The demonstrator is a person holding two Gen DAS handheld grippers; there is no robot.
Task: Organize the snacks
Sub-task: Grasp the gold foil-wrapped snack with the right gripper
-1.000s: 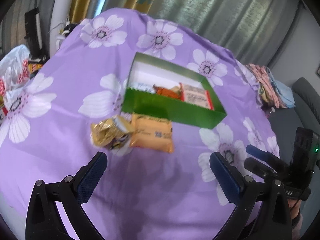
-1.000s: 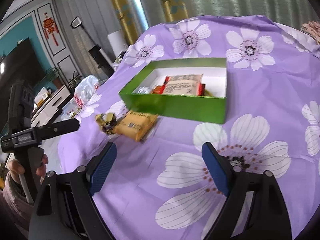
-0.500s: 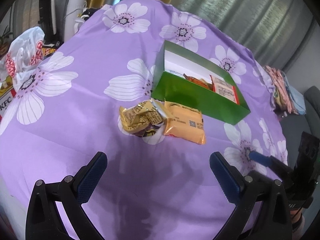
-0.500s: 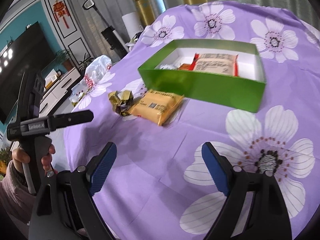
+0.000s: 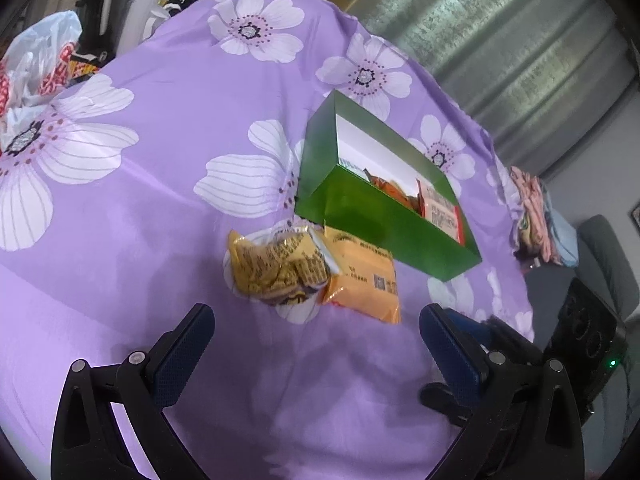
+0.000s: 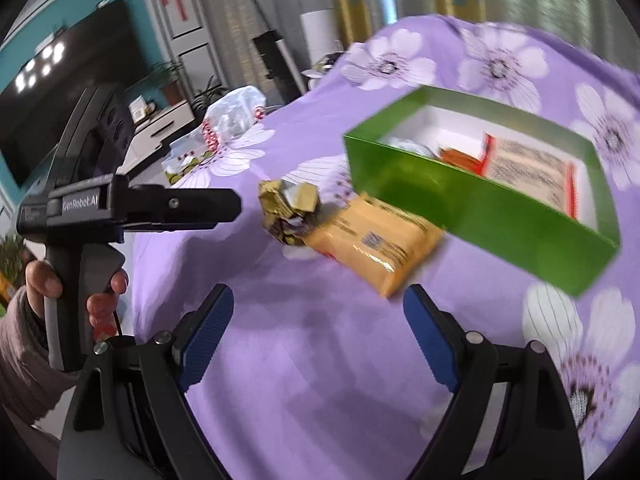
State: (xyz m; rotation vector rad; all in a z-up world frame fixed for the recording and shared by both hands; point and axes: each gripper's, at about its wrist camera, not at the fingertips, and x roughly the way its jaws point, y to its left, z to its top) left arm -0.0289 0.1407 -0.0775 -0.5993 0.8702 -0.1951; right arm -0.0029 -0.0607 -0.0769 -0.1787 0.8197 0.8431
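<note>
A green box [image 5: 360,216] [image 6: 472,208] stands on the purple flowered cloth and holds several snack packets, among them a red-edged white one [image 5: 442,216] [image 6: 528,176]. In front of it lie a crumpled yellow packet [image 5: 276,270] [image 6: 288,206] and a flat orange packet [image 5: 364,286] [image 6: 376,246], touching each other. My left gripper [image 5: 316,344] is open and empty, just short of both packets. My right gripper [image 6: 320,328] is open and empty, close to the orange packet. The left gripper also shows side-on in the right wrist view [image 6: 160,210].
A white and red plastic bag [image 5: 32,64] [image 6: 228,120] lies off the table's far left. Folded cloths [image 5: 536,208] lie on a seat to the right. Curtains hang behind the table. A television [image 6: 60,92] stands at the left.
Both grippers have moved closer to the two loose packets, which now sit larger and nearer the fingers. Both stay open. The packets and the box have not moved.
</note>
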